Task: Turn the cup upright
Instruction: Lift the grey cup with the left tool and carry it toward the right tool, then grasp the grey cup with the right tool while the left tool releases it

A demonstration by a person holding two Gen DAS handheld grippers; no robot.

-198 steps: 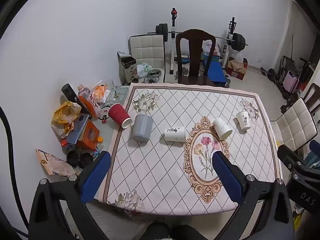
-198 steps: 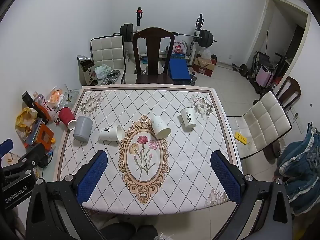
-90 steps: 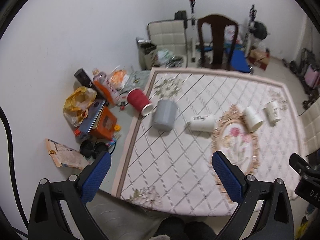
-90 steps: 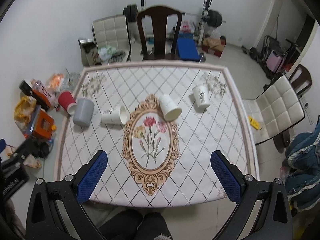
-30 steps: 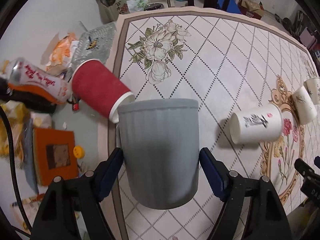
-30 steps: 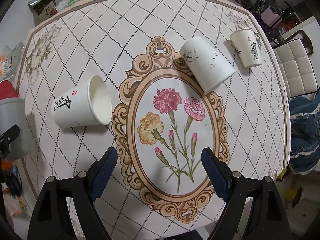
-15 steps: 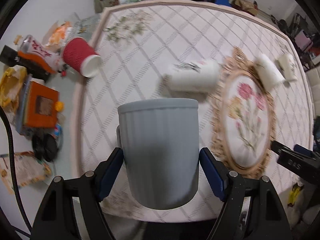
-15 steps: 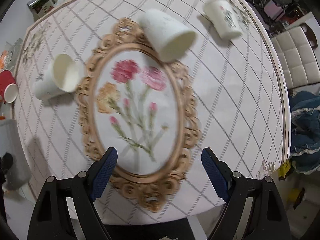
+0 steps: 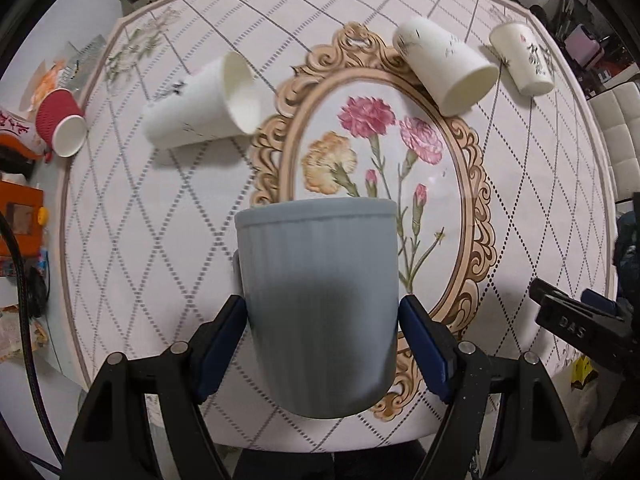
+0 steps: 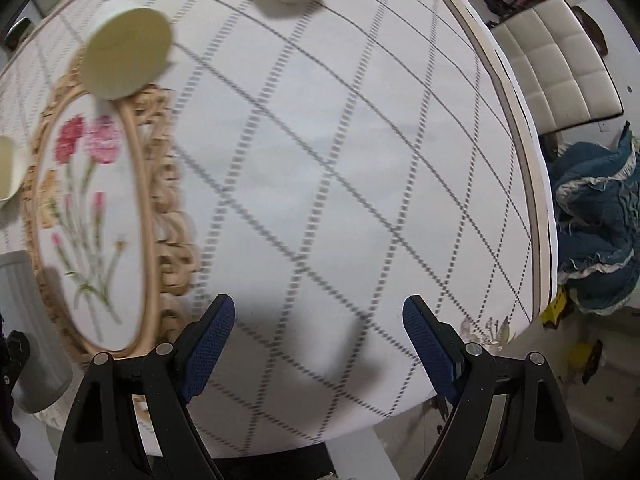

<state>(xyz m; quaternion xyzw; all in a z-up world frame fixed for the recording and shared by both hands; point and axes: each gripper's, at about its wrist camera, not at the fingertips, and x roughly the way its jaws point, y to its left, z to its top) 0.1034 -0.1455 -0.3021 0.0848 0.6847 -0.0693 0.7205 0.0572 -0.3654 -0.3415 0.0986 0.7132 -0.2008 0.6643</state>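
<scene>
My left gripper (image 9: 322, 344) is shut on a grey ribbed cup (image 9: 320, 304) and holds it above the near part of the flowered tablecloth (image 9: 160, 216), its flat base end pointing away from me. The grey cup also shows at the left edge of the right wrist view (image 10: 28, 320). My right gripper (image 10: 320, 344) is open and empty, low over the right part of the cloth (image 10: 360, 160). Three white paper cups lie on their sides: one left of the oval (image 9: 204, 104), one at its top right (image 9: 444, 64), one farther right (image 9: 522, 62).
A red paper cup (image 9: 60, 126) lies tipped at the table's left edge, beside clutter on the floor. A white padded chair (image 10: 556, 64) and blue cloth (image 10: 596, 220) are past the table's right edge. The right gripper's body (image 9: 580, 324) shows at lower right in the left view.
My left gripper has carried the grey cup right, from the table's left side to over the oval's lower edge. My right gripper has swung right and dropped closer to the cloth.
</scene>
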